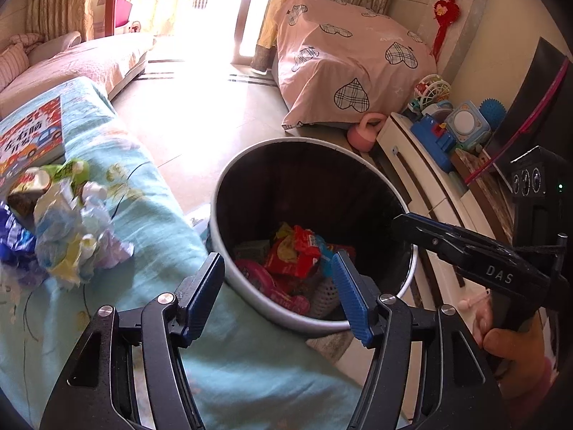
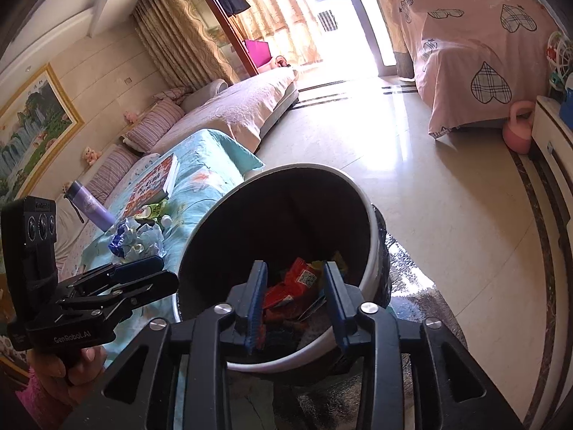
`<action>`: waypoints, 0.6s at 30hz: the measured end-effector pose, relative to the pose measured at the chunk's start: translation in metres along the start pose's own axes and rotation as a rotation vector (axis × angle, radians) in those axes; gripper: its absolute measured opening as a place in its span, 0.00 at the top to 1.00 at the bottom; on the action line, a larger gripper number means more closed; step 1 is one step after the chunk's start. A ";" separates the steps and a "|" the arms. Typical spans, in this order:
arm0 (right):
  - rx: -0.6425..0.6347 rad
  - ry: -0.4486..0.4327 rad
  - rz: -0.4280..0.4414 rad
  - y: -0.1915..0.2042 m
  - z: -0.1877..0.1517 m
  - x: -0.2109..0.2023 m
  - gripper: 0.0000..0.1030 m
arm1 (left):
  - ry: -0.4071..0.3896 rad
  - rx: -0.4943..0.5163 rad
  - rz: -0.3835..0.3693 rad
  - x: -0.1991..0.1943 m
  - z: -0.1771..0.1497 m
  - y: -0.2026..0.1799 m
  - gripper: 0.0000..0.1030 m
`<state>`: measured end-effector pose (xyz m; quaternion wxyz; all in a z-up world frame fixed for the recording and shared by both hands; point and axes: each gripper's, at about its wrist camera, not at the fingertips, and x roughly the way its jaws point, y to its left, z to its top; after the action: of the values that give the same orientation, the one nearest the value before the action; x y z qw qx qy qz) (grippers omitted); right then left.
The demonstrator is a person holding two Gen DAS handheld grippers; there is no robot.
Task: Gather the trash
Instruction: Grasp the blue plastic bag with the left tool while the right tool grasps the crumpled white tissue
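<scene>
The crumpled heap of pale blue, white and yellow-green paper and foil wrappers [image 1: 68, 229] lies on the turquoise flower-printed cloth that covers the surface [image 1: 150, 222], just in front of a colourful children's book [image 1: 28, 139] and well to the left of the round white-rimmed bin with a dark inner wall [image 1: 229, 186], which stands just beside the surface's edge. The left tool [image 1: 279, 288] hangs over the near rim of that bin, its blue ribbed pads apart with nothing between them; seen from the right wrist the heap [image 2: 138, 238] sits beyond it, up and away across the cloth. The right tool [image 2: 293, 301] is poised over the bin's mouth, jaws apart and empty, with red, yellow and pink snack wrappers [image 1: 297, 254] lying loose at the bottom below. By my reading the left tool is the nearer one to the heap, which lies off to its left, so the next reach would swing that way and slightly forward. The heap has no clear long axis; it is a lumpy, loosely wadded mass, thin and crinkly, likely to compress and shed pieces when pinched, while the cloth beneath is soft and could be caught up with it
</scene>
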<state>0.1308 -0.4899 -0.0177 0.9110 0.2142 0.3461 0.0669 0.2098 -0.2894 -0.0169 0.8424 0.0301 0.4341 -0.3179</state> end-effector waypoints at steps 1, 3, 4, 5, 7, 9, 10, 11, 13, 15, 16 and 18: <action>-0.002 -0.002 0.008 0.003 -0.001 -0.001 0.52 | 0.000 -0.010 0.000 -0.002 -0.004 0.003 0.38; -0.014 -0.005 0.027 0.011 -0.005 -0.003 0.38 | -0.003 -0.039 0.005 -0.008 -0.012 0.009 0.38; -0.024 -0.009 0.037 0.017 -0.008 -0.004 0.26 | -0.005 -0.055 0.012 -0.011 -0.016 0.014 0.38; -0.036 -0.012 0.041 0.023 -0.010 -0.004 0.21 | -0.008 -0.072 0.017 -0.015 -0.021 0.018 0.37; -0.061 -0.007 0.049 0.036 -0.015 -0.003 0.20 | -0.015 -0.109 0.020 -0.024 -0.030 0.030 0.37; -0.071 -0.004 0.063 0.047 -0.019 -0.002 0.16 | -0.022 -0.145 0.028 -0.033 -0.039 0.042 0.37; -0.074 -0.004 0.073 0.052 -0.022 -0.001 0.14 | -0.027 -0.159 0.034 -0.038 -0.043 0.048 0.37; -0.076 -0.003 0.081 0.058 -0.024 -0.001 0.13 | -0.032 -0.173 0.044 -0.043 -0.047 0.054 0.36; -0.082 -0.002 0.094 0.067 -0.028 0.000 0.10 | -0.041 -0.200 0.062 -0.052 -0.056 0.067 0.36; -0.086 -0.003 0.105 0.076 -0.032 0.001 0.08 | -0.049 -0.230 0.077 -0.061 -0.064 0.079 0.35; -0.088 -0.001 0.111 0.081 -0.034 0.002 0.06 | -0.051 -0.242 0.084 -0.064 -0.068 0.083 0.35; -0.093 0.007 0.125 0.091 -0.038 0.004 0.05 | -0.056 -0.273 0.099 -0.071 -0.077 0.095 0.35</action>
<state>0.1112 -0.3940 -0.0062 0.9127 0.1926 0.3318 0.1404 0.1785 -0.1519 -0.0326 0.8651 -0.0721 0.4475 -0.2149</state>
